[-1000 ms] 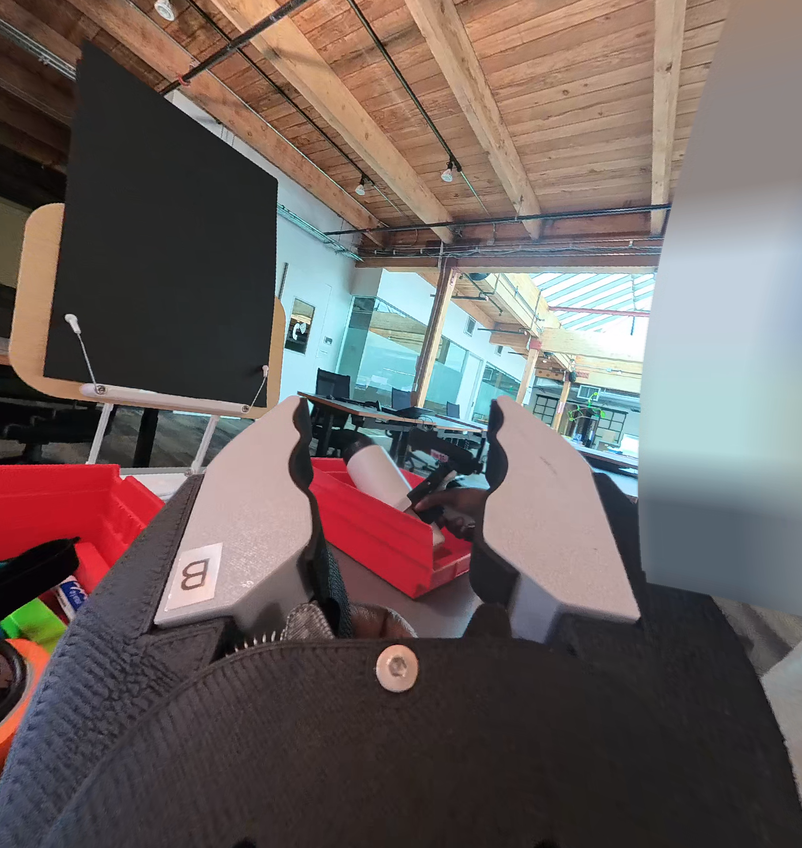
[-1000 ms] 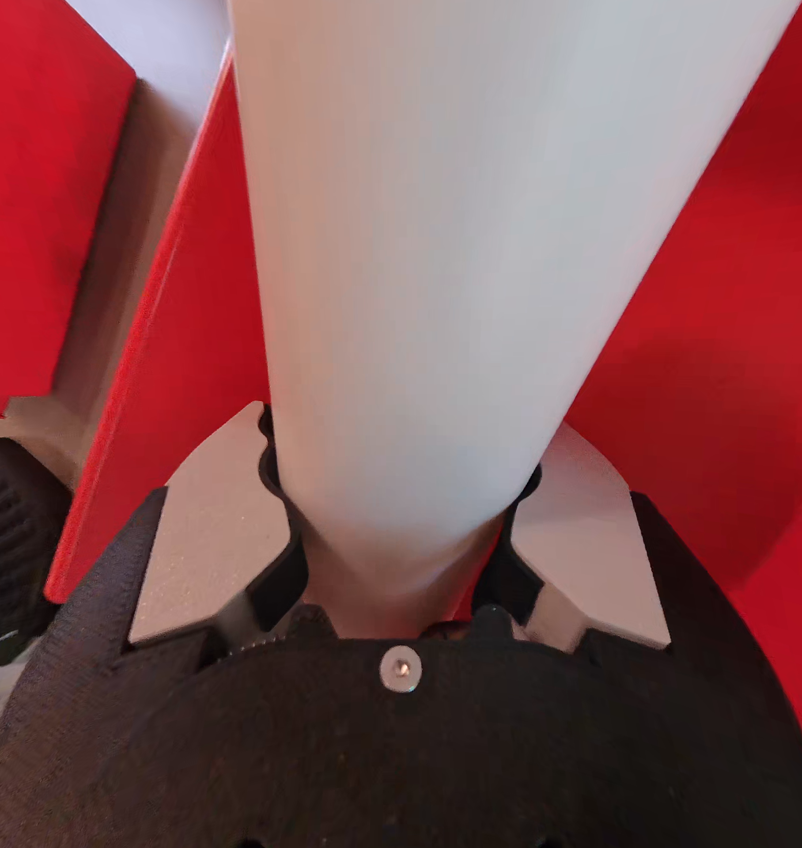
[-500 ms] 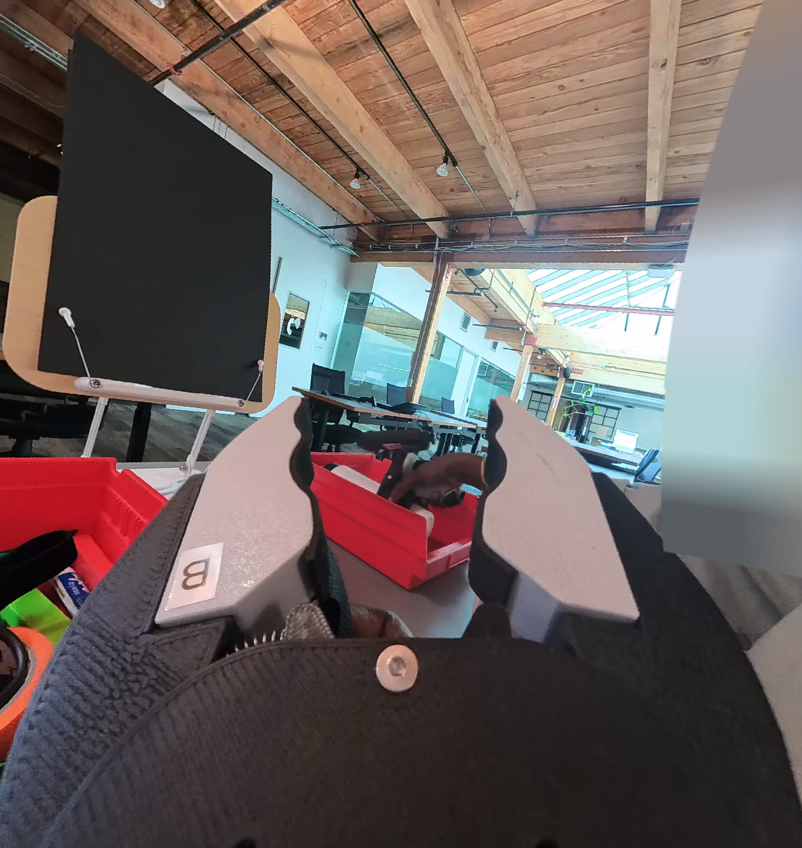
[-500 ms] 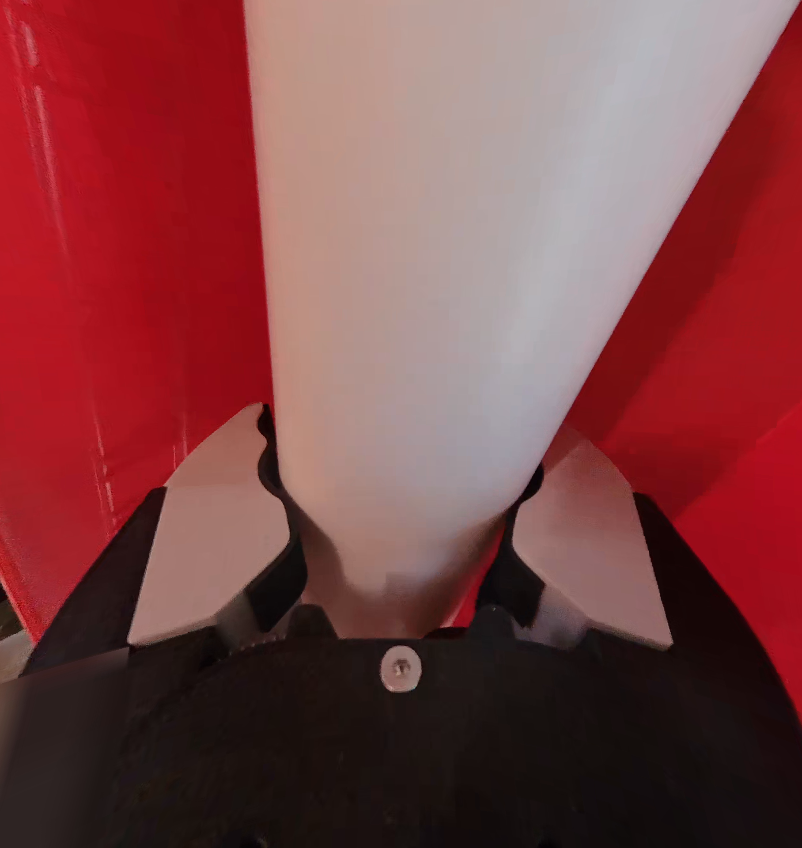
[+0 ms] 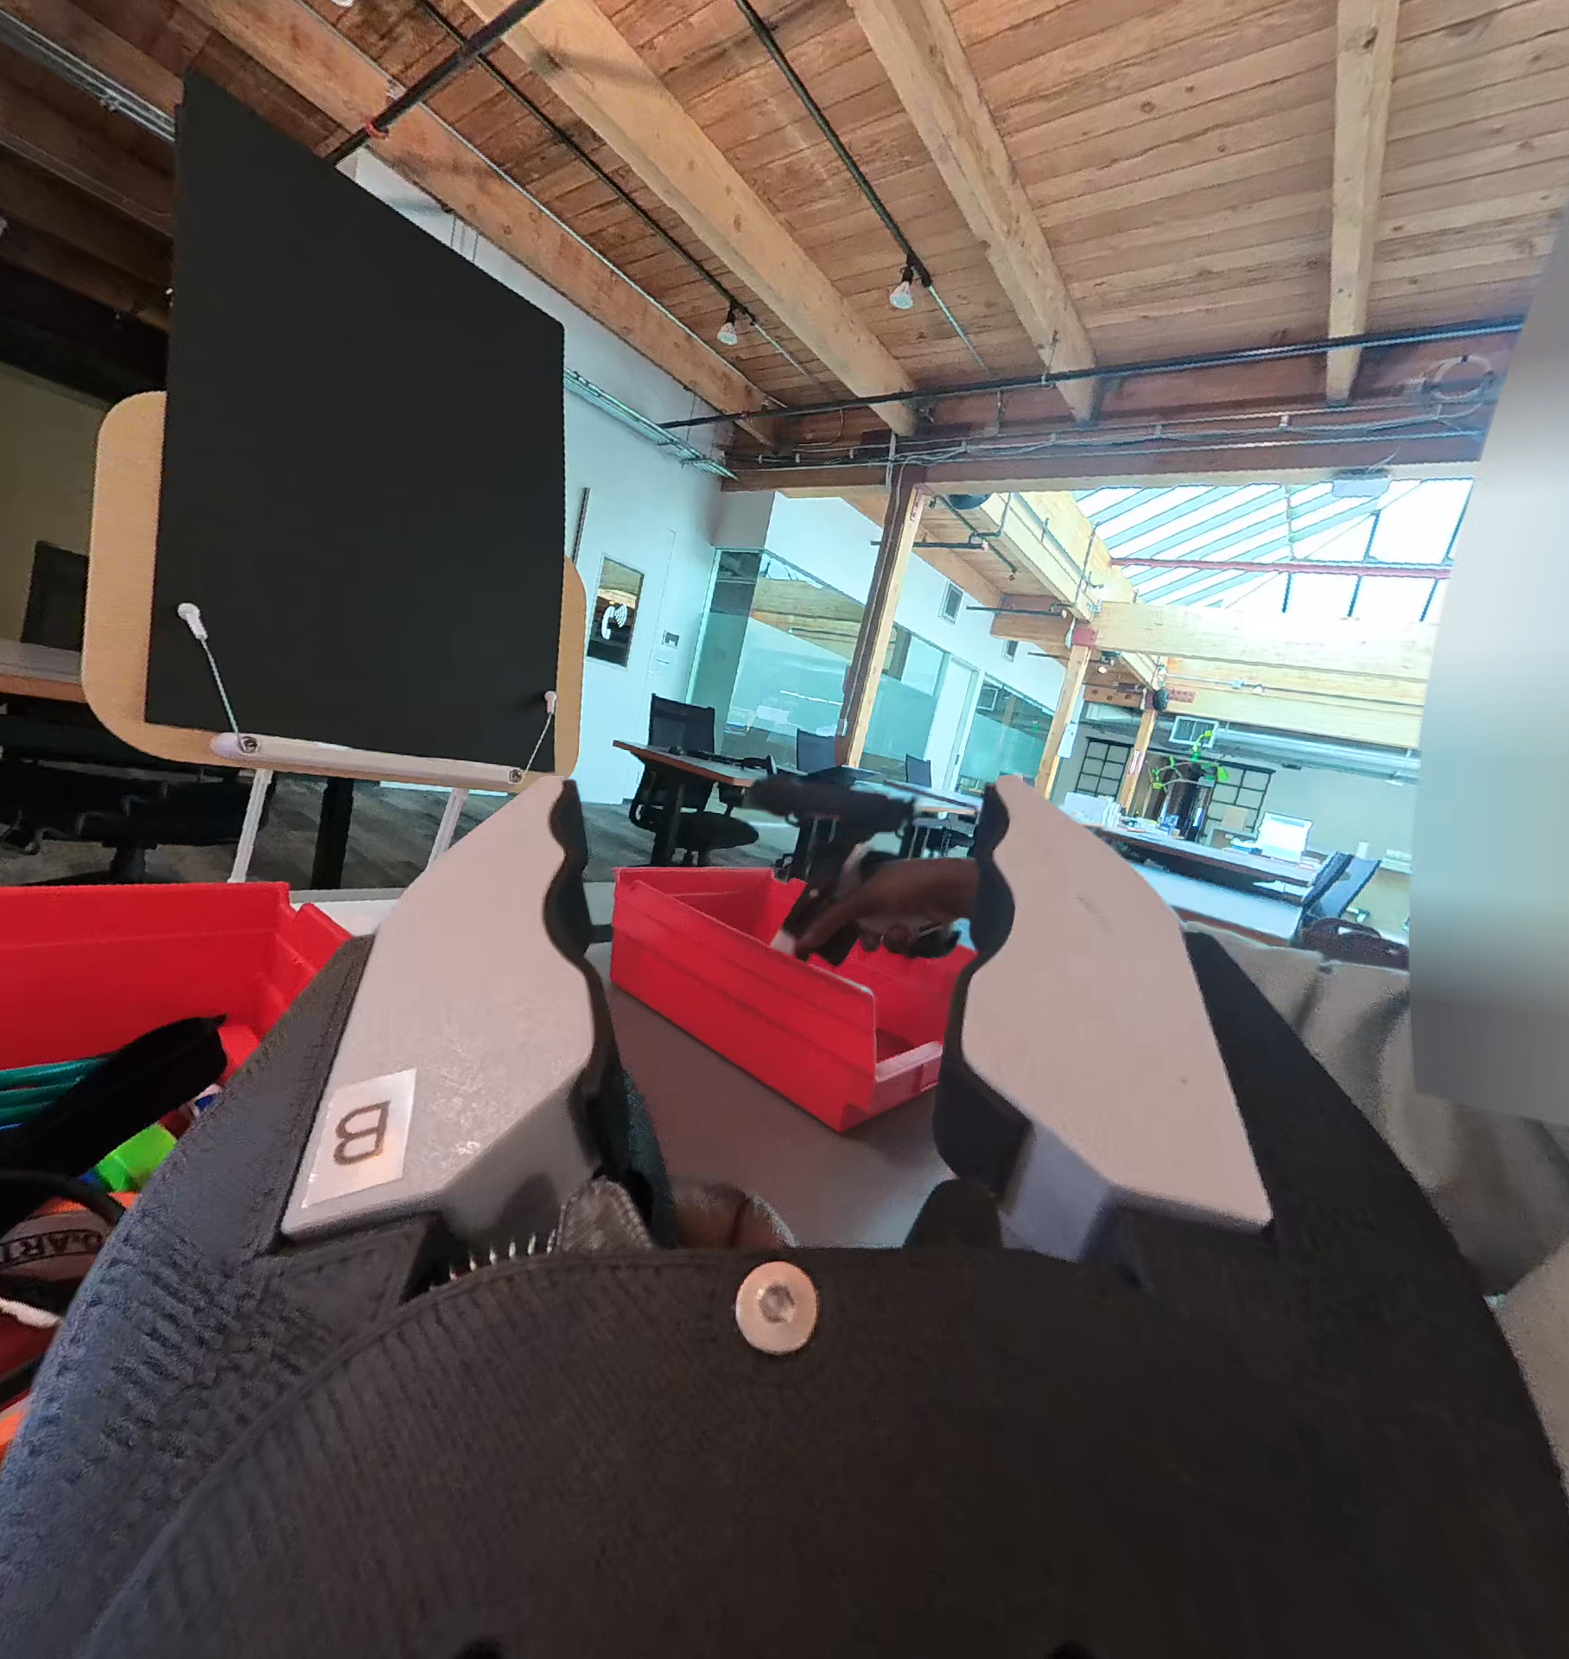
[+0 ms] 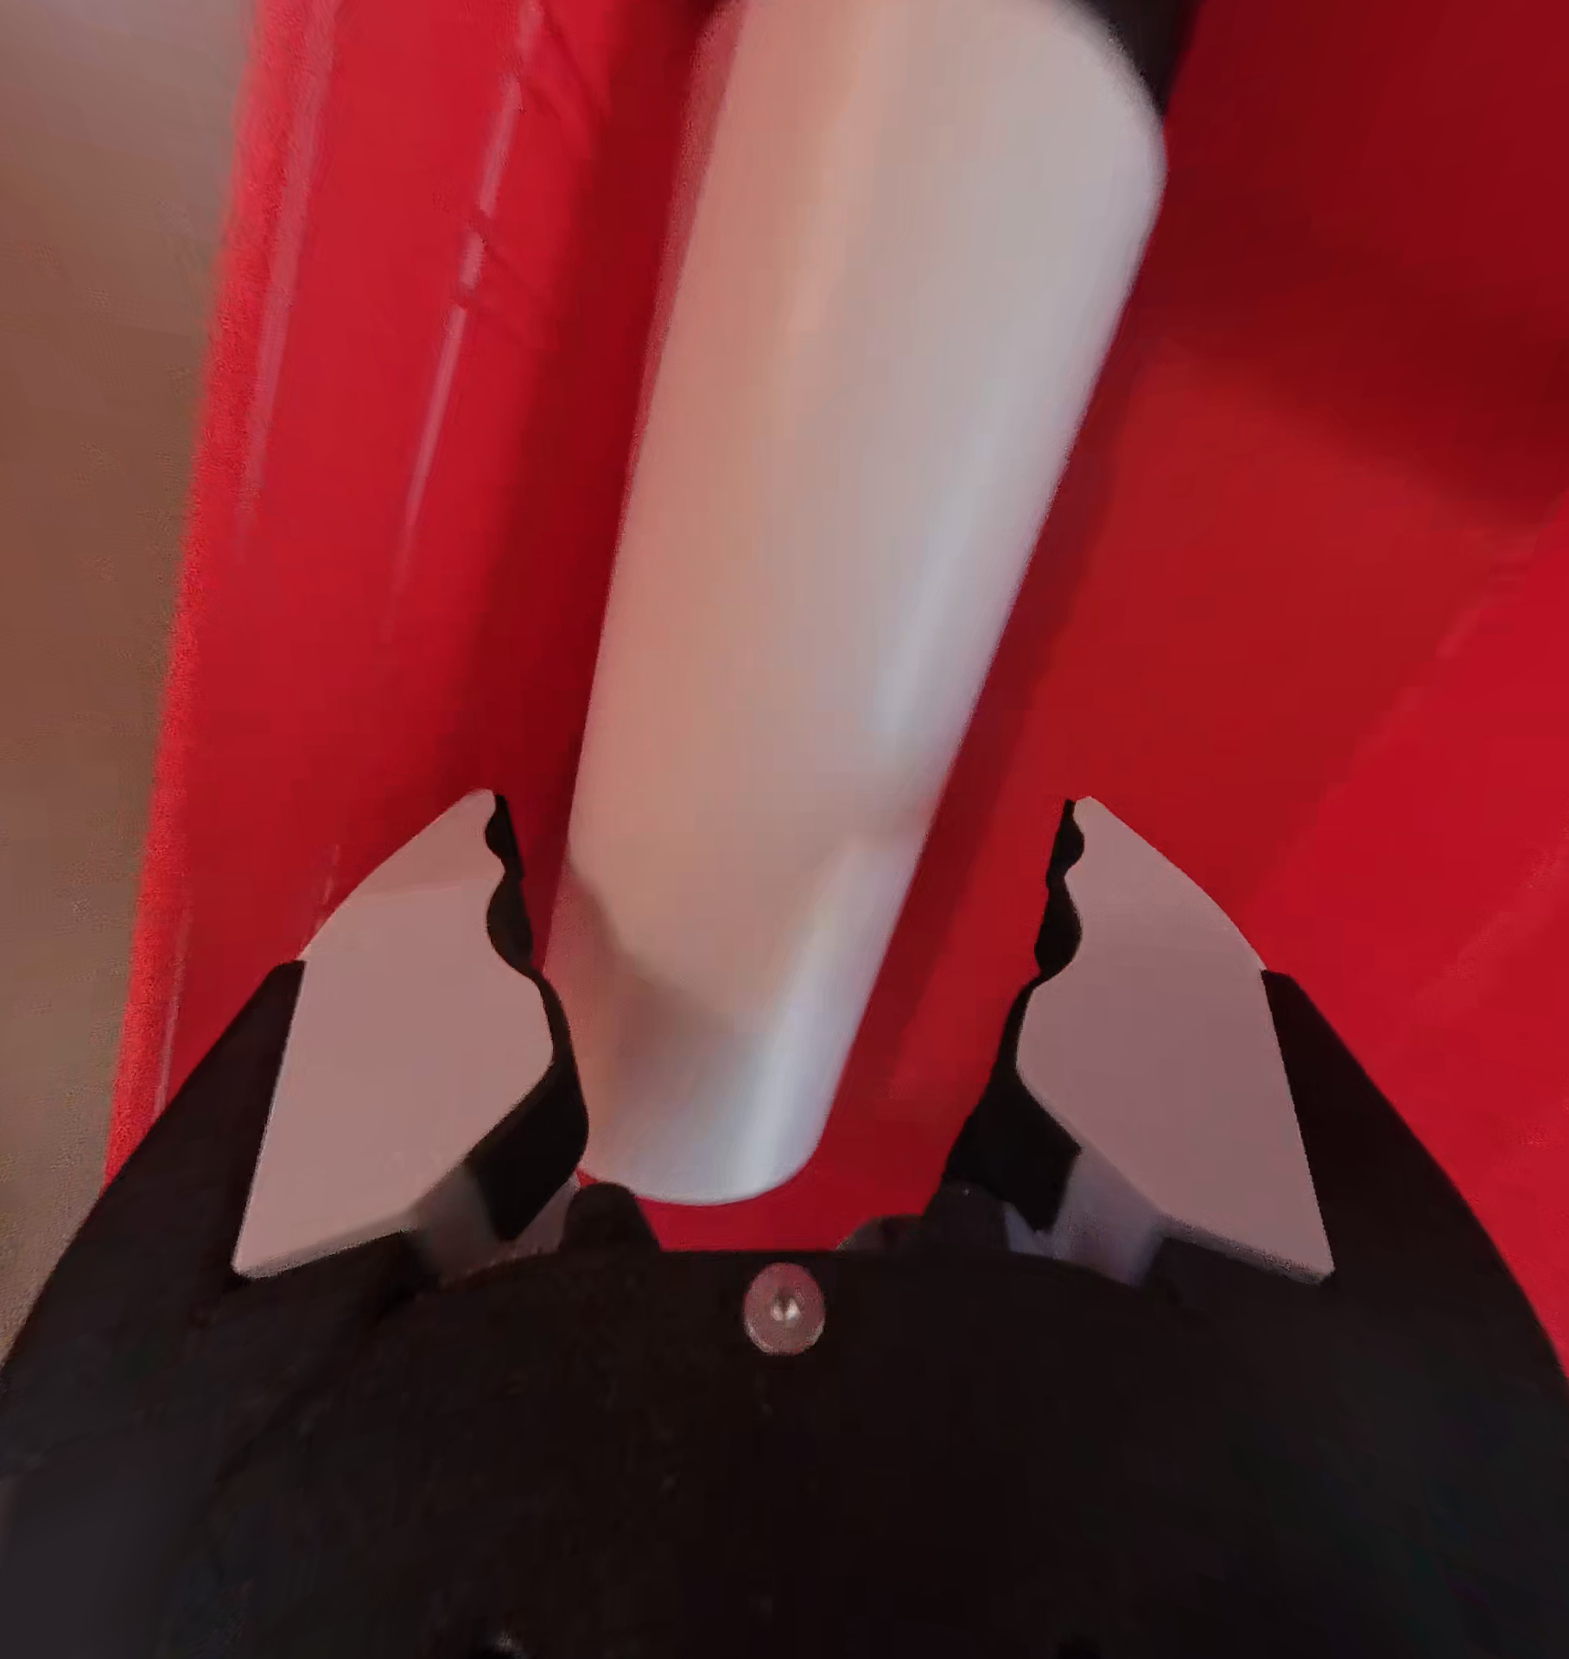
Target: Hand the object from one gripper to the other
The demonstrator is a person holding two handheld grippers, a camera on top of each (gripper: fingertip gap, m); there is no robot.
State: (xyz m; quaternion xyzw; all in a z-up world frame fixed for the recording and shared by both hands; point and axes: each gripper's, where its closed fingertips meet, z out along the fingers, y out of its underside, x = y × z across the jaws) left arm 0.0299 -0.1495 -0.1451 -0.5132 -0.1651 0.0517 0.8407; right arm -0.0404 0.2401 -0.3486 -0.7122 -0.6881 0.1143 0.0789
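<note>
right gripper [image 6: 781,907]: jaws spread, gripping nothing; white cylinder [image 6: 853,539] lies between them inside red bin [image 6: 1301,628], along its left wall | left gripper [image 5: 776,907]: jaws apart, empty; raised near table's [image 5: 763,1131] edge; bin ahead

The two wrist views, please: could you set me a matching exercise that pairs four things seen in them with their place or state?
Things:
1. left gripper
2. right gripper
3. white cylinder
4. black board

Places or states:
A. inside the red bin
B. open, nothing between its fingers
C. propped on a stand in the background
D. open, fingers on either side of the white cylinder

Pairs: 1-B, 2-D, 3-A, 4-C
</note>
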